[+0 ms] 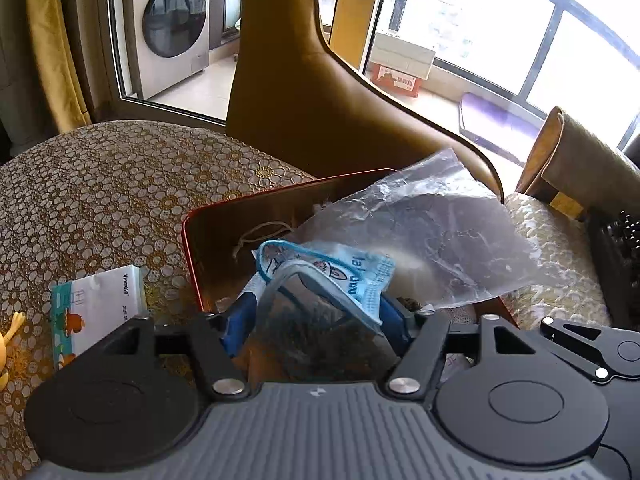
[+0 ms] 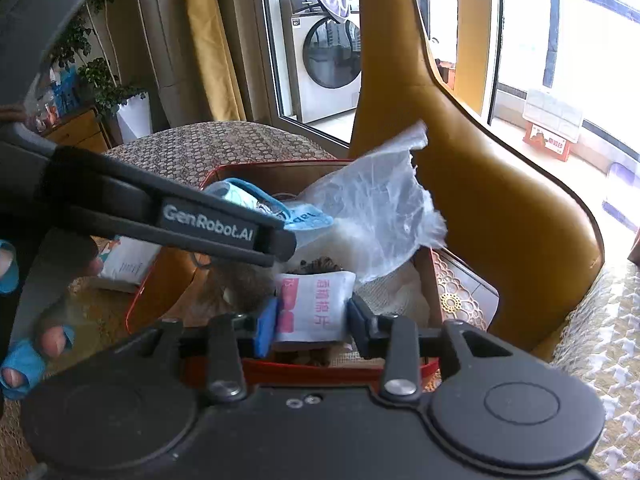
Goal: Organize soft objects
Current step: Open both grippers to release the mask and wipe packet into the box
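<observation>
A red-rimmed tin box (image 1: 192, 248) (image 2: 136, 300) stands on the patterned table. My left gripper (image 1: 316, 312) is shut on a light blue mask packet (image 1: 340, 276) with a blue loop, held over the box; the packet also shows in the right wrist view (image 2: 308, 220). A crumpled clear plastic bag (image 1: 440, 236) (image 2: 380, 208) sticks up from the box beside the packet. My right gripper (image 2: 310, 320) is shut on a white packet with pink print (image 2: 316, 304), low over the box's near side. Dark furry material (image 2: 316, 266) lies in the box.
A white and teal box (image 1: 100, 308) (image 2: 128, 260) lies on the table left of the tin. A mustard leather chair (image 1: 304, 92) (image 2: 480, 184) stands right behind the tin. A yellow toy (image 1: 10, 332) sits at the left edge. A cushioned seat (image 1: 560, 264) is on the right.
</observation>
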The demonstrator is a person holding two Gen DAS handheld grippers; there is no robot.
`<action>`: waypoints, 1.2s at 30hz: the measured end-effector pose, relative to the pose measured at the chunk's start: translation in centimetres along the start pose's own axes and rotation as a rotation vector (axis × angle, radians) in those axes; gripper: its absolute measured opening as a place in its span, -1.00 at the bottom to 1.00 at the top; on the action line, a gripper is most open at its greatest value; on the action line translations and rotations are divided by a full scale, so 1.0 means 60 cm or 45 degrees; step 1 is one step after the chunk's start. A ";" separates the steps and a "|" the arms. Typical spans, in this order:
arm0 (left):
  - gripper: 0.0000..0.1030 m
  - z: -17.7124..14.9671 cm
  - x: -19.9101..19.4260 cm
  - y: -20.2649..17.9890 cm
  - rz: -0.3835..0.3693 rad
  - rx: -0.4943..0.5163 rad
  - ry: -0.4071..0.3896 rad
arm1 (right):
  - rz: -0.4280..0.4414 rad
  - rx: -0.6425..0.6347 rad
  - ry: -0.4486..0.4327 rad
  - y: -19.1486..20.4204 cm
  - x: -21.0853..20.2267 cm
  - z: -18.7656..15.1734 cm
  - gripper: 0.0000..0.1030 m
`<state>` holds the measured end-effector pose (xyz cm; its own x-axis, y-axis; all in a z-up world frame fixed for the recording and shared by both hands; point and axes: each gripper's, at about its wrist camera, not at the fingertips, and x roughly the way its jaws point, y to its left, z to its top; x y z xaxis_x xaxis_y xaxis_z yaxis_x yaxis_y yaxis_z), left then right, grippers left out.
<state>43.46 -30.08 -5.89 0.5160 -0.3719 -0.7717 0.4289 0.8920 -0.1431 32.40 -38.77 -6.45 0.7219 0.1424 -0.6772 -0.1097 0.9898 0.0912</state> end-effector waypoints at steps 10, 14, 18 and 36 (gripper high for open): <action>0.46 -0.004 -0.034 0.011 -0.005 -0.006 -0.005 | -0.006 -0.011 -0.021 0.004 -0.013 -0.002 0.17; 0.58 -0.007 -0.048 0.013 -0.034 -0.022 -0.001 | -0.007 -0.012 -0.037 0.005 -0.025 -0.002 0.25; 0.60 -0.009 -0.066 0.012 -0.054 -0.026 0.001 | 0.003 0.011 -0.051 0.000 -0.043 -0.003 0.42; 0.71 -0.059 -0.208 0.030 -0.028 0.016 -0.108 | 0.099 0.012 -0.112 0.025 -0.158 -0.022 0.79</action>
<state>35.17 -22.91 1.27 0.5671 -0.4119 -0.7132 0.4498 0.8803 -0.1508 24.45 -38.67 -0.85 0.7687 0.2185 -0.6011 -0.1613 0.9757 0.1483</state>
